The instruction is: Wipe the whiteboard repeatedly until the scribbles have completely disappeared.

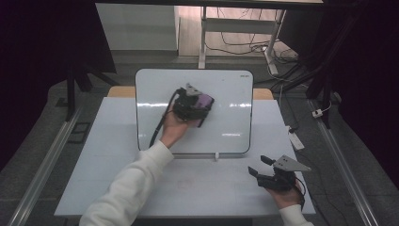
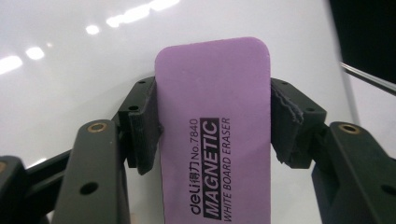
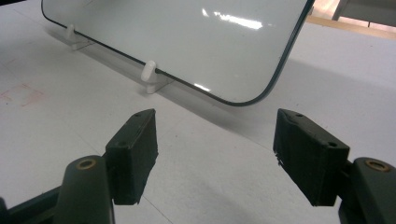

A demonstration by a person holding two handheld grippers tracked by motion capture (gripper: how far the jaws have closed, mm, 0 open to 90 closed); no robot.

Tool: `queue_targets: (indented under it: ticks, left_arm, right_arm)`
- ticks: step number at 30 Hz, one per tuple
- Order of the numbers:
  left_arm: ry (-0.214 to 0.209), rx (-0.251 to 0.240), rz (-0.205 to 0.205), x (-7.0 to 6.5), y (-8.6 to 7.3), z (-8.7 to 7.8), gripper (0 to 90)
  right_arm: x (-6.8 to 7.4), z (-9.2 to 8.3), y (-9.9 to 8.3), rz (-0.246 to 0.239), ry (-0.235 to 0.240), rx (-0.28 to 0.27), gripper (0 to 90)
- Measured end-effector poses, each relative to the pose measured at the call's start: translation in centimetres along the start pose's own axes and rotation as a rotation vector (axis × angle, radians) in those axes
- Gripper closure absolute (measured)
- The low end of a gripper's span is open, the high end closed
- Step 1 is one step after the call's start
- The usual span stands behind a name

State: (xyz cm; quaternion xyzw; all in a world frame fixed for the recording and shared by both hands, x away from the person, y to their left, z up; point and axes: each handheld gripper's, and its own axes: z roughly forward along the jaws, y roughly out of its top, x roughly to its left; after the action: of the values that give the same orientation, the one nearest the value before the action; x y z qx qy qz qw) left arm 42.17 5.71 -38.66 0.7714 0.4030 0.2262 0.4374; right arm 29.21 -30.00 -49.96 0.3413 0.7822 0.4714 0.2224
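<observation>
Purple magnetic eraser (image 2: 215, 135), clamped lengthwise between the left gripper's (image 1: 192, 104) fingers, is pressing flat against the propped whiteboard (image 1: 235, 117) at frame centre, apparently for wiping. Right gripper (image 1: 264, 168), at lower right, is resting on the tabletop (image 1: 207, 188), fingers spread and gripping nothing.

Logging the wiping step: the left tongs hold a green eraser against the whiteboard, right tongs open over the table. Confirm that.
Wrong colour: the eraser in the left tongs is purple, as the left gripper view shows. It is at the whiteboard; the right tongs are open.
</observation>
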Motion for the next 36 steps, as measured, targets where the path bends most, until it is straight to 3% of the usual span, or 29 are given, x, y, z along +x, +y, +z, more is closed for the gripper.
queue_targets:
  ticks: [3,6,10,18,23,26,30,36]
  left_arm:
    - [0.033,-0.018,-0.034,1.9,-0.6,-1.4,40.7]
    - [0.045,-0.022,-0.039,2.1,-1.7,-1.8,40.7]
    - [0.037,-0.007,-0.016,0.6,-2.8,-1.2,40.7]
    - [-0.079,0.050,0.056,-5.0,-3.9,2.4,40.7]
    - [-0.126,0.052,0.057,-6.6,-2.8,3.9,40.7]
    - [-0.129,0.053,0.068,-6.9,-1.6,4.4,40.7]
    - [-0.101,0.030,0.047,-5.5,-0.9,3.6,40.7]
    - [-0.042,-0.009,-0.046,-0.8,-2.5,0.1,40.6]
  right_arm:
    - [0.0,0.1,0.0,0.001,0.000,0.000,30.0]
    - [0.0,0.1,0.0,-0.001,0.000,0.002,29.9]
    - [0.1,0.3,0.0,-0.001,0.006,0.004,30.0]
    - [0.1,0.2,0.1,-0.009,0.003,0.001,30.0]
    - [0.0,0.2,0.1,-0.003,0.002,-0.001,30.0]
    - [0.0,0.1,0.1,-0.004,0.001,-0.001,30.0]
    - [0.0,0.0,0.1,-0.003,0.002,-0.004,30.0]
    - [0.0,0.1,0.0,-0.003,0.004,-0.003,30.0]
